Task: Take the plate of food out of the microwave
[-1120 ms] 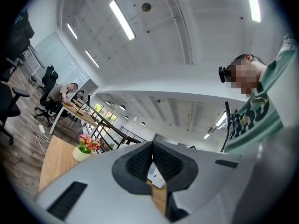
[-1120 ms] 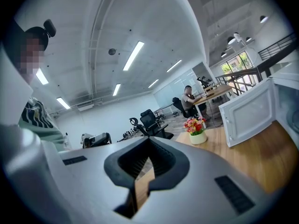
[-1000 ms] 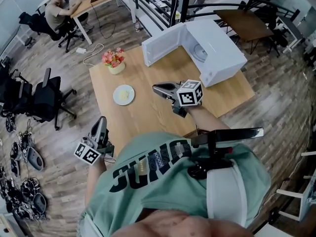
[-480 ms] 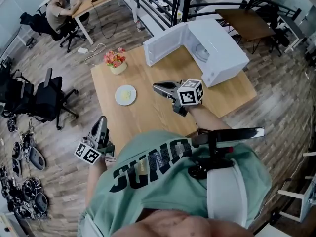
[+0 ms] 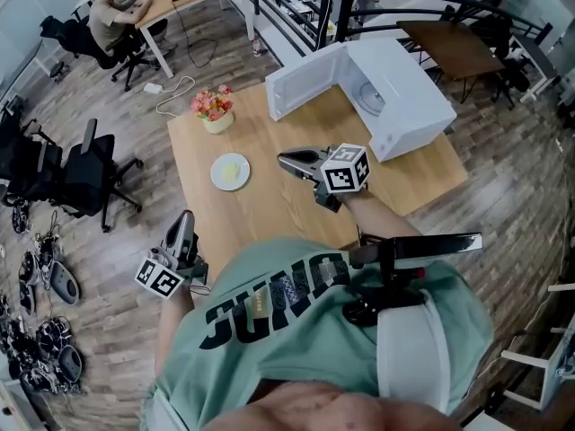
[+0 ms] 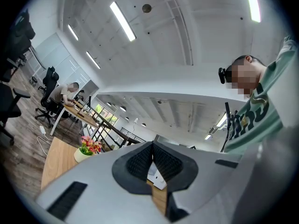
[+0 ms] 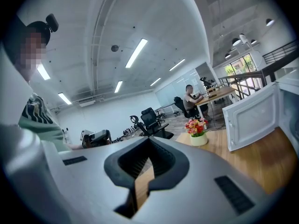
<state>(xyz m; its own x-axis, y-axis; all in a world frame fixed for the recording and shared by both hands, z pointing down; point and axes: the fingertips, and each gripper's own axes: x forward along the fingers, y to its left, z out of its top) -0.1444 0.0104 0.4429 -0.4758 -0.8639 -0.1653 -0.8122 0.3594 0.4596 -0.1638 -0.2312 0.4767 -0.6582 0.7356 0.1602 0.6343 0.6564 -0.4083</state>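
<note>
The wooden bench [image 5: 269, 209] carries a white microwave [image 5: 409, 97] with its door swung open and only the turntable showing inside. The plate of food [image 5: 230, 171] already sits out on the bench, near the flower pot [image 5: 214, 110]. It lies left of the right claw [image 5: 284, 159], whose shut, empty tips aim toward it. The left claw [image 5: 185, 223], also shut and empty, hangs off the bench's near edge, farther from the plate.

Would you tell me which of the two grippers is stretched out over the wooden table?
The right gripper, shut and empty, reaches over the wooden table; the left gripper is held back at the person's side, by the table's edge.
</note>
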